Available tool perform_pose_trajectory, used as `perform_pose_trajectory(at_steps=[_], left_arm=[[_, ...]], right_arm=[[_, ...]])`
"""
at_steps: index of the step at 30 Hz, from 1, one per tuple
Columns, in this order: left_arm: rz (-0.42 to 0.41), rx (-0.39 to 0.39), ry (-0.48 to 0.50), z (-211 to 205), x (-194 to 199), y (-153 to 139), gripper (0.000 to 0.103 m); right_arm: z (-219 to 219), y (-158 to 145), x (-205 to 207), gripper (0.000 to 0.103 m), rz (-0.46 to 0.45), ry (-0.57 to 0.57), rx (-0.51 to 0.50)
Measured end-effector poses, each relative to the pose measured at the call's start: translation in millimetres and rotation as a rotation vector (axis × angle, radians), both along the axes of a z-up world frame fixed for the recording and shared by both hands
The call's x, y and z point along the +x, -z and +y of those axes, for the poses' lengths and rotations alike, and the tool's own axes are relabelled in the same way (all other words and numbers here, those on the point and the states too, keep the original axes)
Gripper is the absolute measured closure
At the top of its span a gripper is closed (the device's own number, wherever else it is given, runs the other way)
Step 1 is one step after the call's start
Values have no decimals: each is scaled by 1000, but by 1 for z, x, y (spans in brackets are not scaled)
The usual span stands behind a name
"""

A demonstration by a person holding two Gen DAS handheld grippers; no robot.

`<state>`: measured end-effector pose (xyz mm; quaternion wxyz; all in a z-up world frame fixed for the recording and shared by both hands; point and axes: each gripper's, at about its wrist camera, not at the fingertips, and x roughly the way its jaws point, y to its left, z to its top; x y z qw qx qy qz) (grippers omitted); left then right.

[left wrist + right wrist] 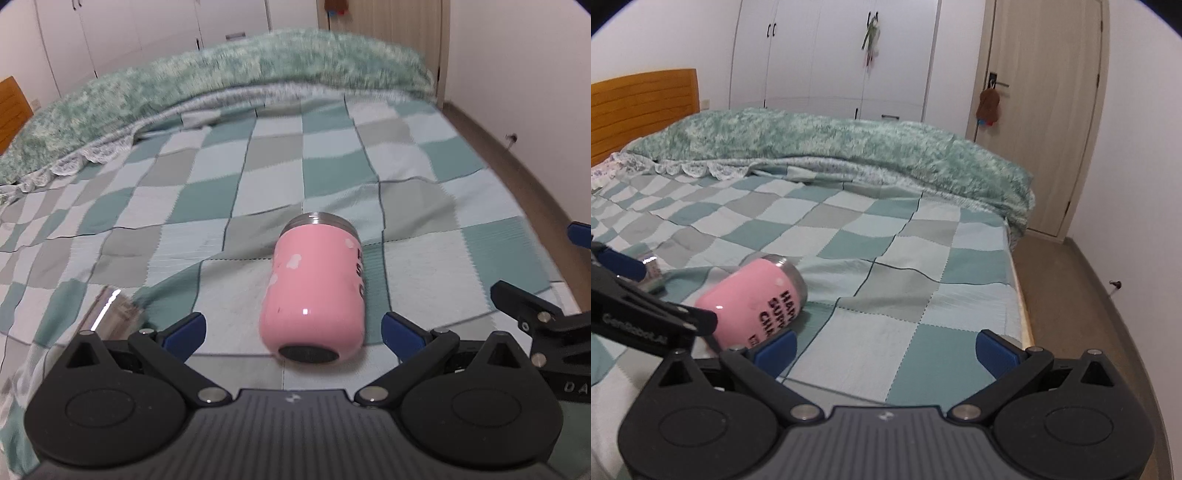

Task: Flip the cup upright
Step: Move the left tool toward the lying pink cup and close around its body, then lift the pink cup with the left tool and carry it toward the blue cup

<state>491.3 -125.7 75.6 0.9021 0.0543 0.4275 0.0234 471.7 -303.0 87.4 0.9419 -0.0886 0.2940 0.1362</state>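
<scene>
A pink cup [314, 291] with a steel rim lies on its side on the checked bedspread [258, 173], its dark base toward me and its mouth pointing away. My left gripper [293, 336] is open, its blue fingertips on either side of the cup's base end, not touching it. In the right wrist view the pink cup [753, 299] lies at the left with black lettering on its side. My right gripper [884, 349] is open and empty over the bedspread, to the right of the cup.
A fluffy green blanket [221, 70] is heaped along the far side of the bed. A small shiny object [114, 314] lies left of the cup. The bed's right edge [1021, 295] drops to a brown floor. A door [1045, 110] and wardrobes [831, 55] stand behind.
</scene>
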Motion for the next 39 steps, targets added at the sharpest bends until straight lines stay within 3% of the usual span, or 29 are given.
perform_pose_trajectory(at_steps=[5, 7, 8, 9, 12, 18, 24, 32, 39], left_arm=[[79, 8, 4, -4, 40, 30, 1], [105, -7, 8, -4, 50, 42, 7], [121, -28, 16, -4, 55, 46, 17], [135, -27, 19, -5, 59, 52, 16], [115, 4, 35, -11, 61, 60, 18], [73, -31, 30, -7, 51, 52, 18], [25, -68, 33, -2, 11, 23, 18], [-11, -145, 77, 7, -92, -23, 18], [24, -251, 117, 12, -187, -24, 18]], right_arm=[[0, 20, 30, 0, 17, -22, -17], [1, 27, 37, 0, 23, -26, -20], [1, 32, 40, 0, 27, -27, -25], [1, 35, 42, 0, 32, -26, -27], [2, 45, 47, 0, 47, -21, -34], [4, 39, 38, 0, 31, -14, -36], [4, 6, 0, 0, -7, -2, -35], [5, -41, -101, 0, -39, -1, -45], [8, -45, -197, 0, -12, -5, -109]])
